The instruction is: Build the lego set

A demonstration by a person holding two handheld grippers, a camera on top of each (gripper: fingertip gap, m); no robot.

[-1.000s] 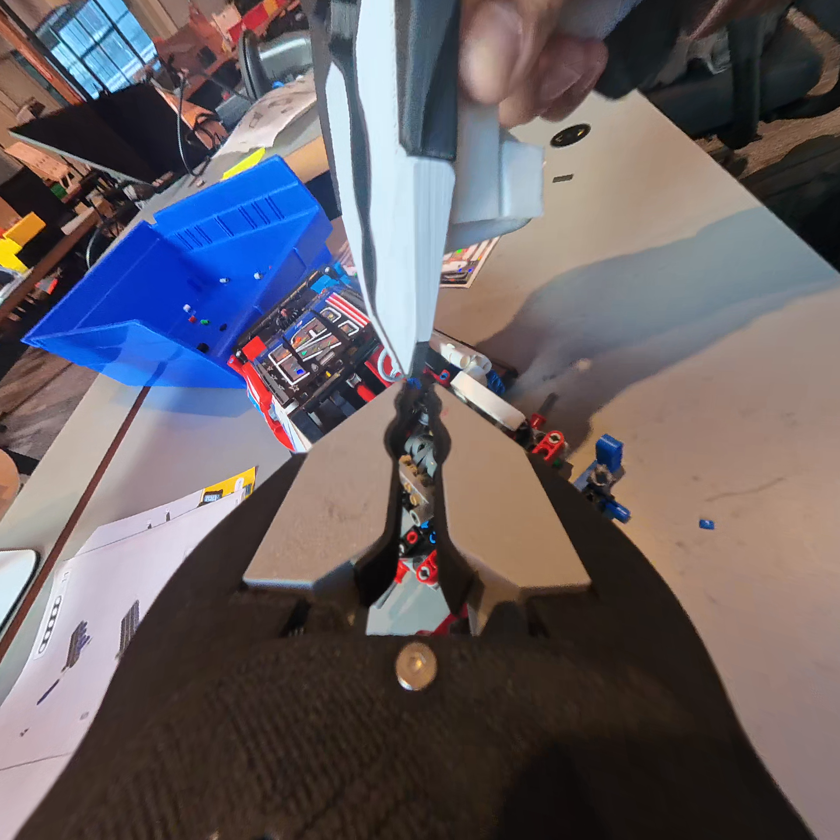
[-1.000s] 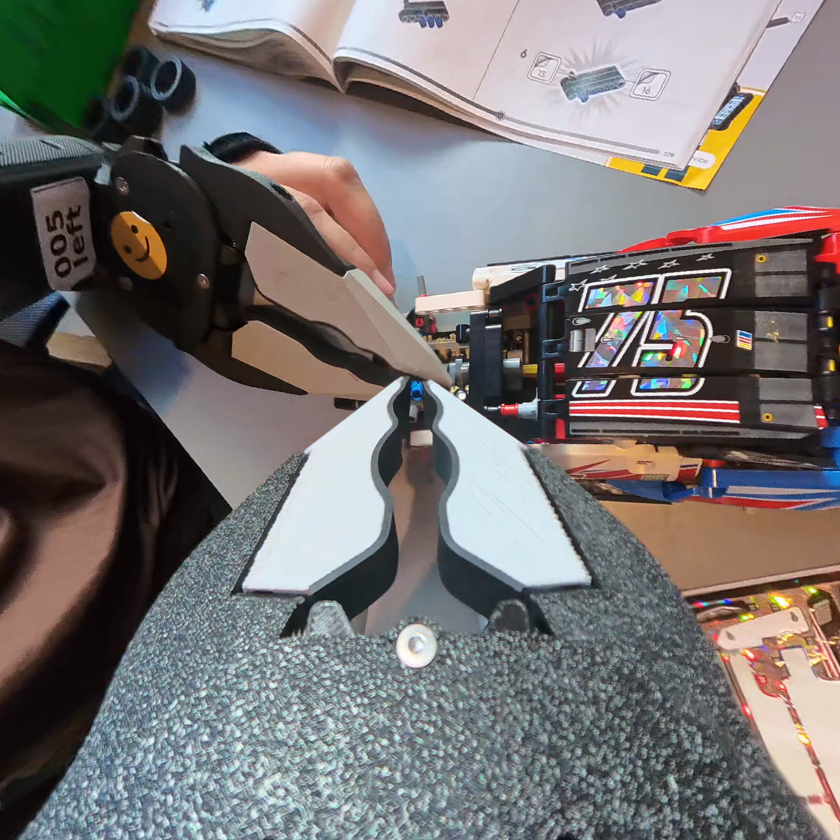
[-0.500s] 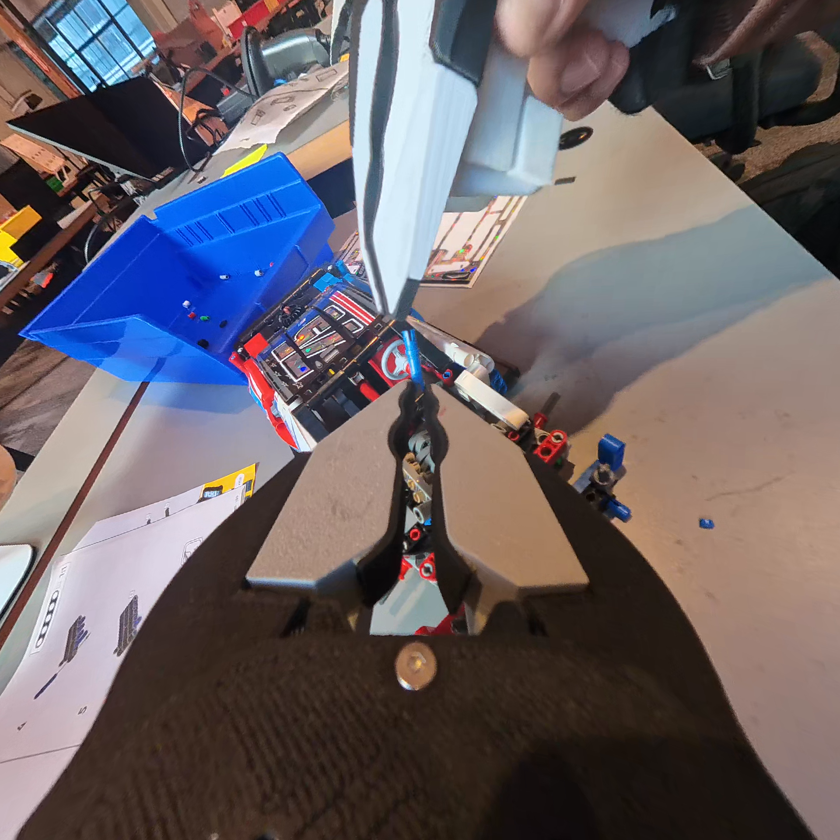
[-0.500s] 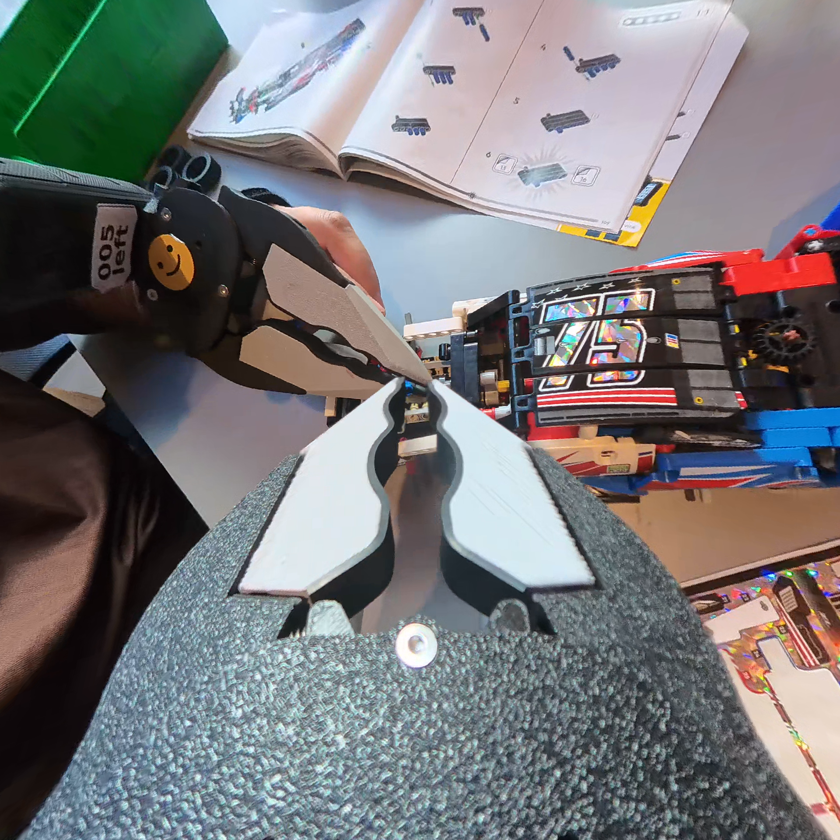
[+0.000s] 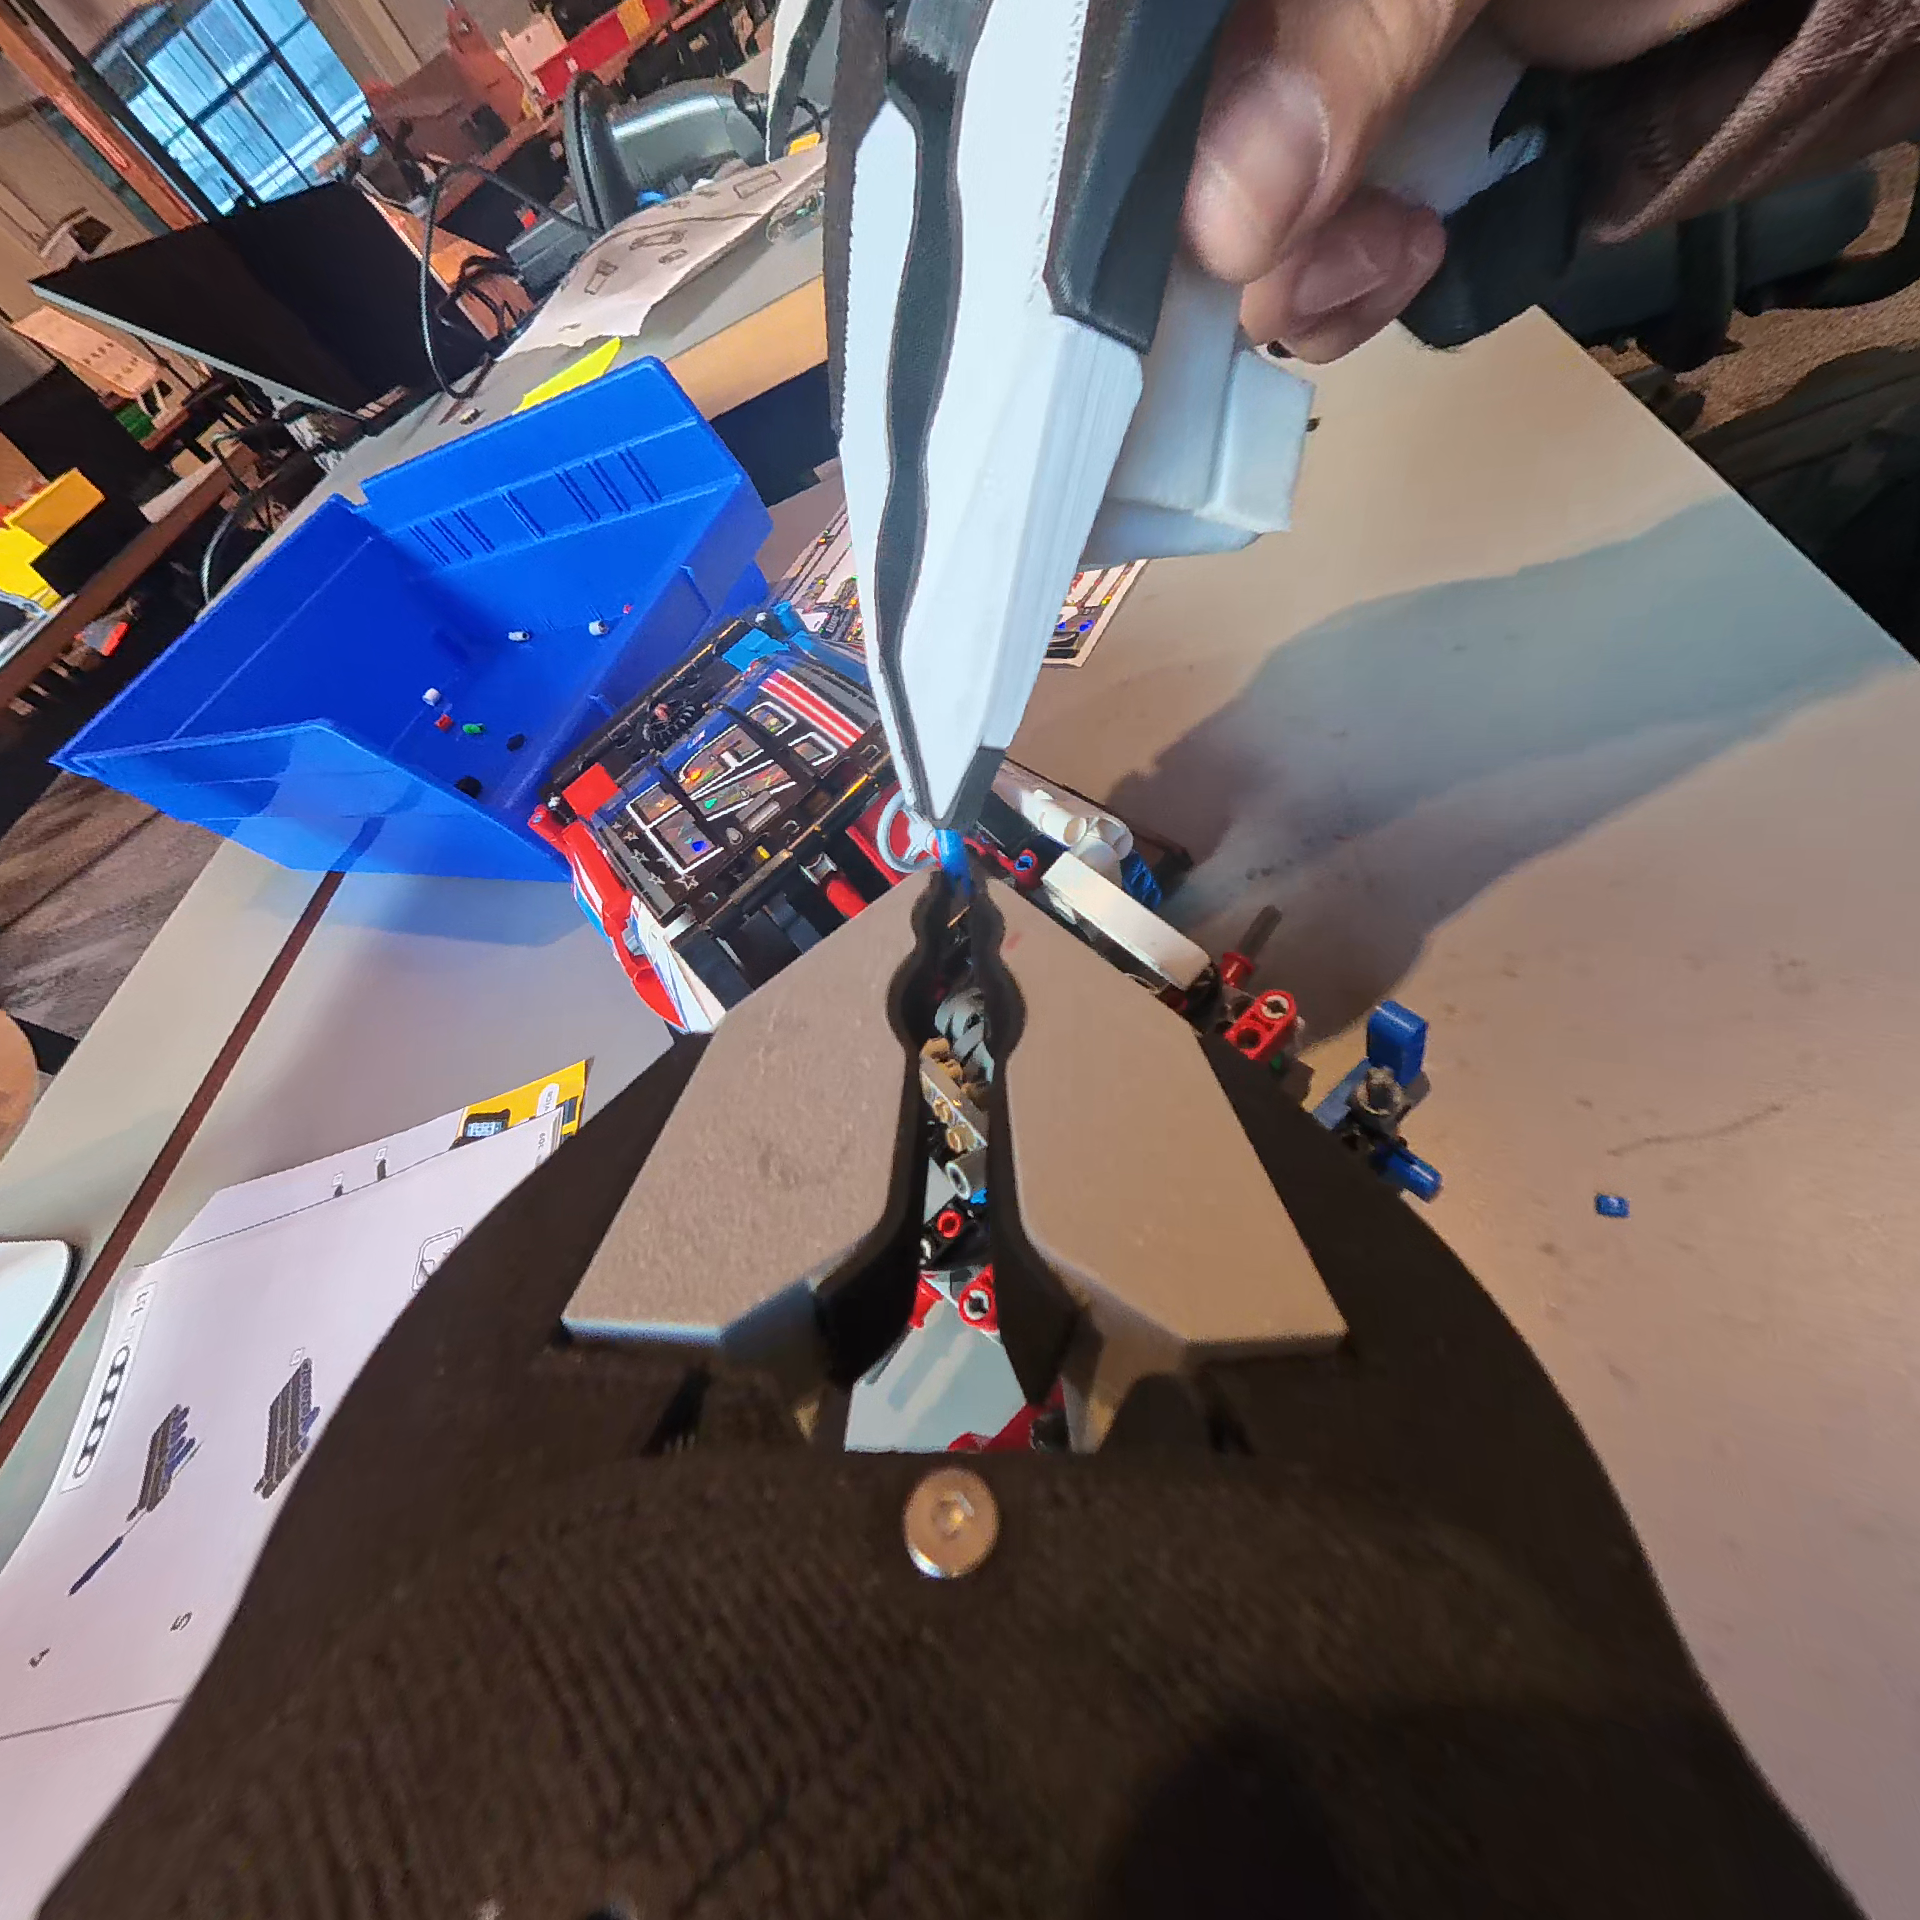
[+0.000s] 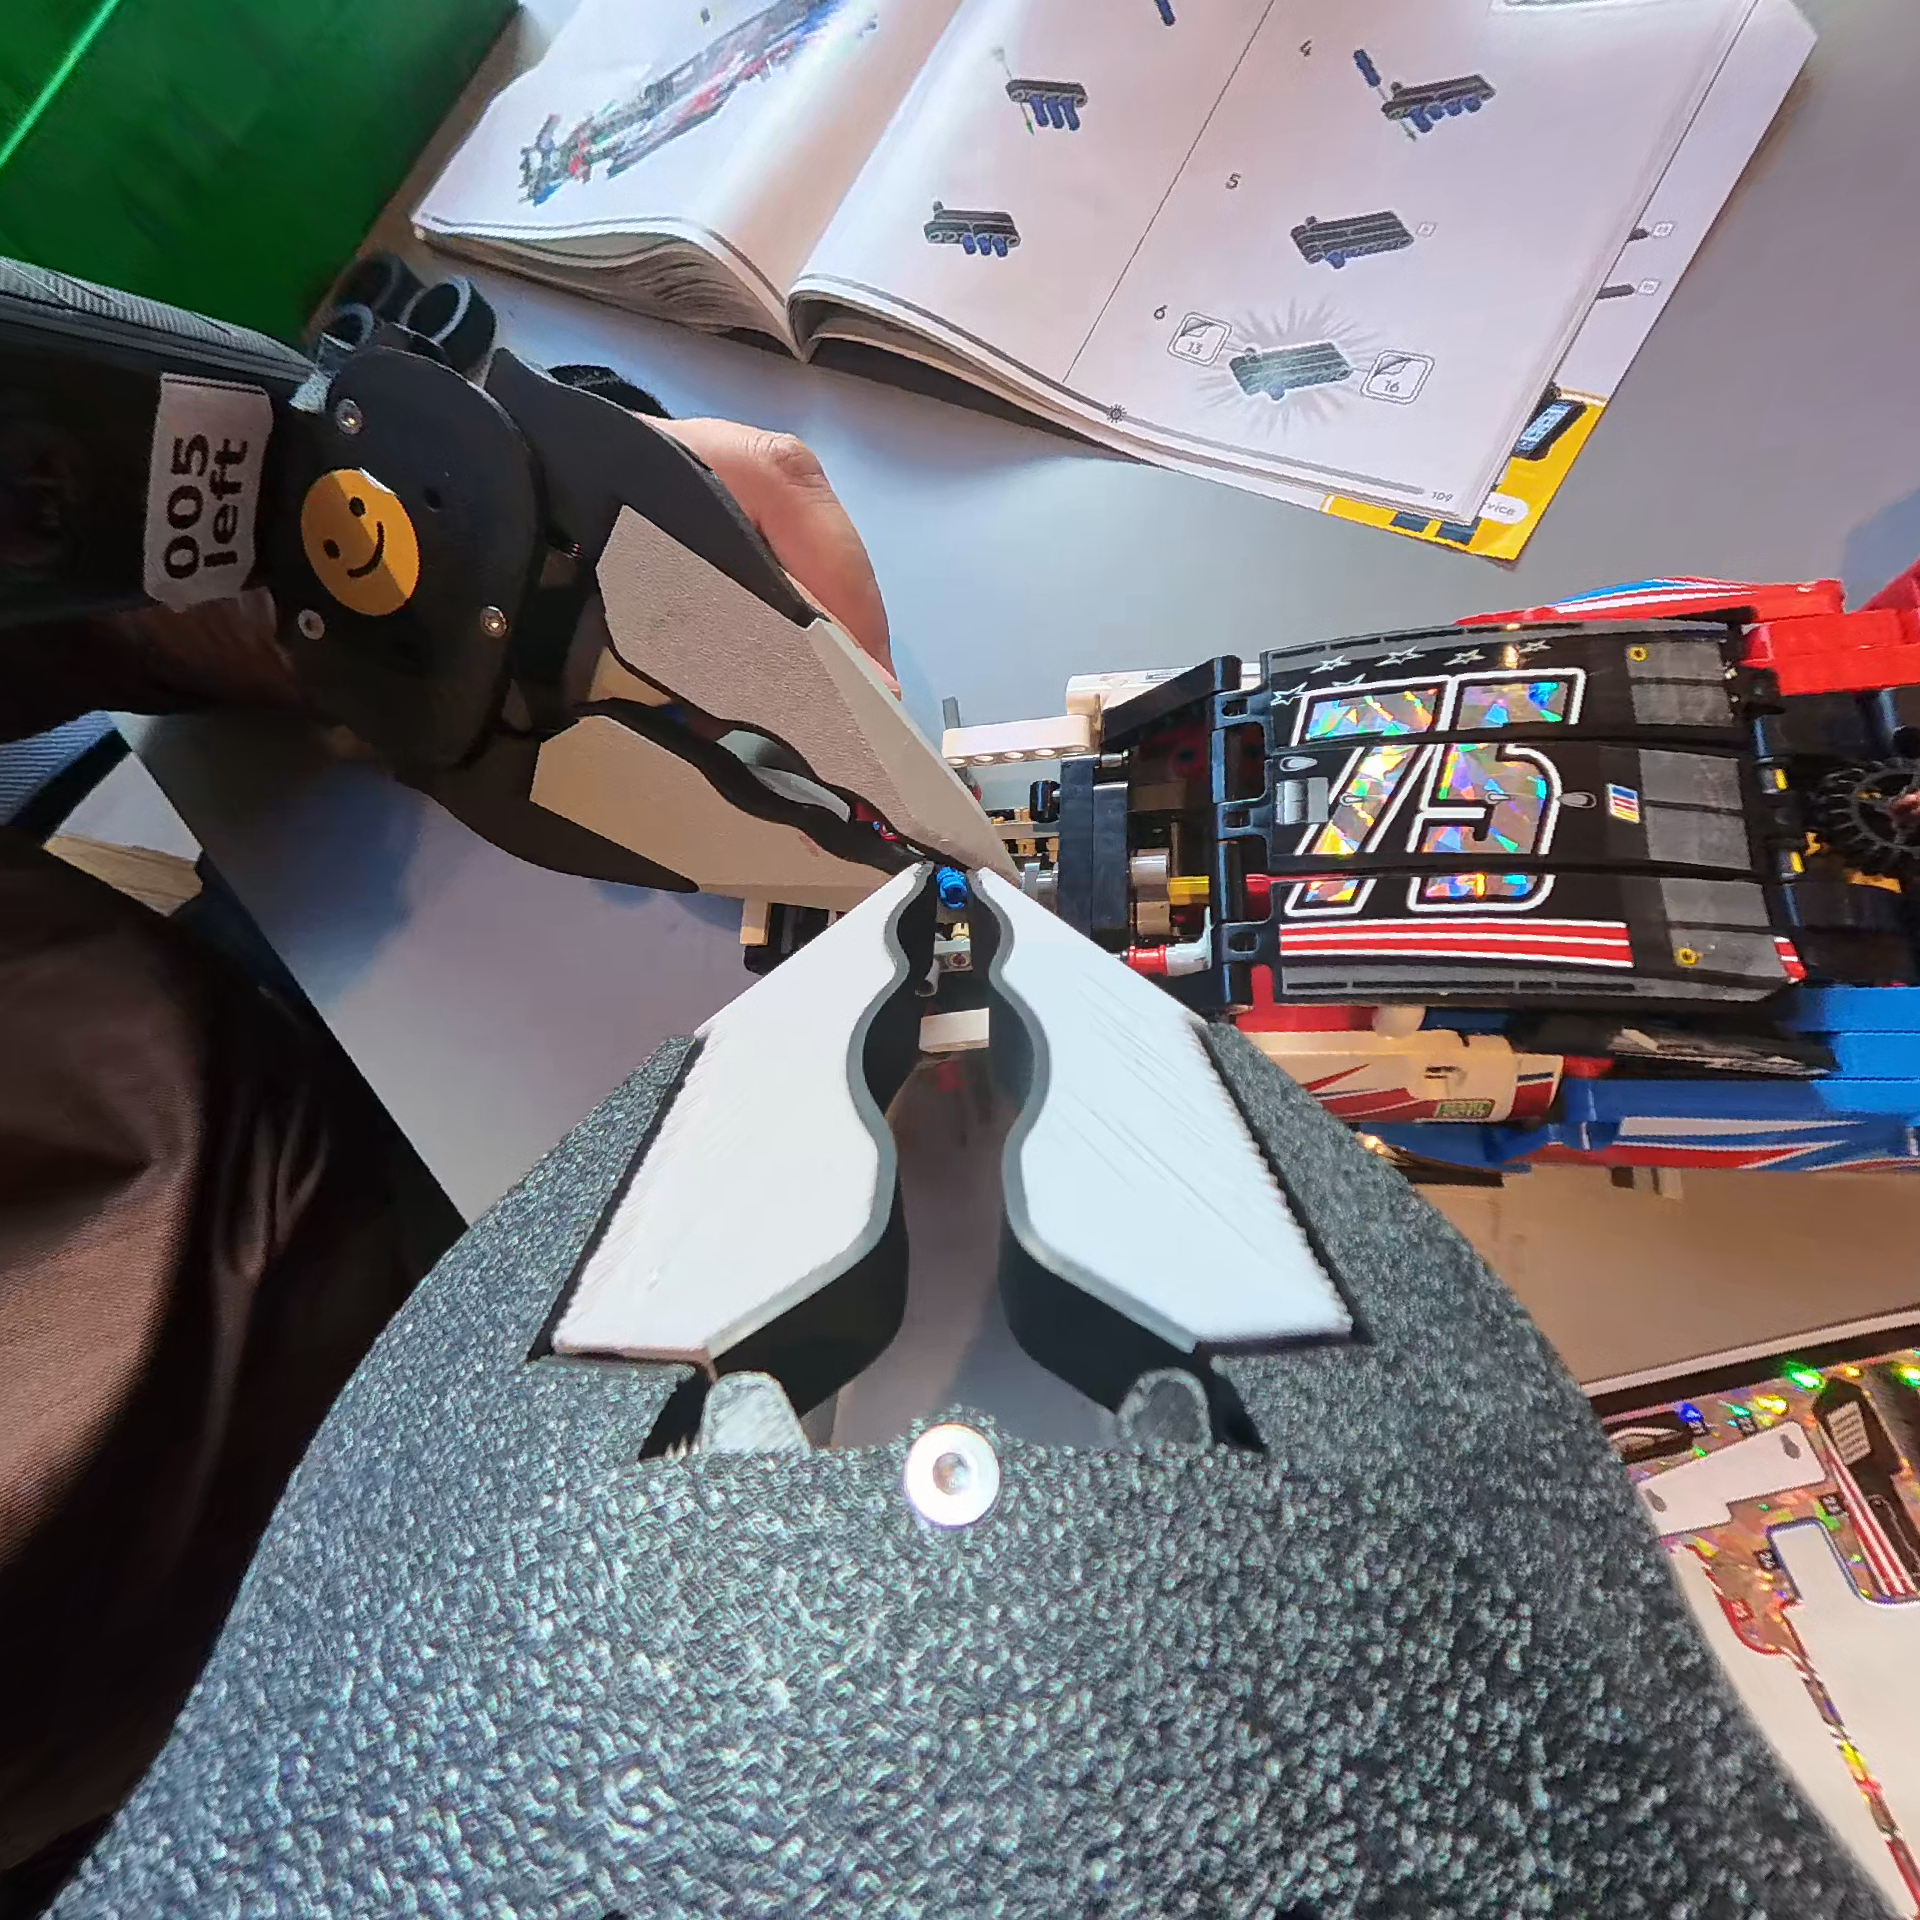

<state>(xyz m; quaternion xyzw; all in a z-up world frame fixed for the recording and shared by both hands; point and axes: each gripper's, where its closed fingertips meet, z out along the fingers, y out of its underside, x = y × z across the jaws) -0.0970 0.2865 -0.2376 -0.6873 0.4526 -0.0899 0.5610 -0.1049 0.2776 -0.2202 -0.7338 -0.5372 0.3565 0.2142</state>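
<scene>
R tongs back down, pinching blue pin.

- The grey table carries everything.
- A tilted blue bin rests on it, touching the lego car.
- An open instruction booklet lies flat beyond the car.
- A shiny sticker sheet lies near the car's other side.
- Black tyres sit beside a green box.
- A tiny blue piece lies apart.
</scene>
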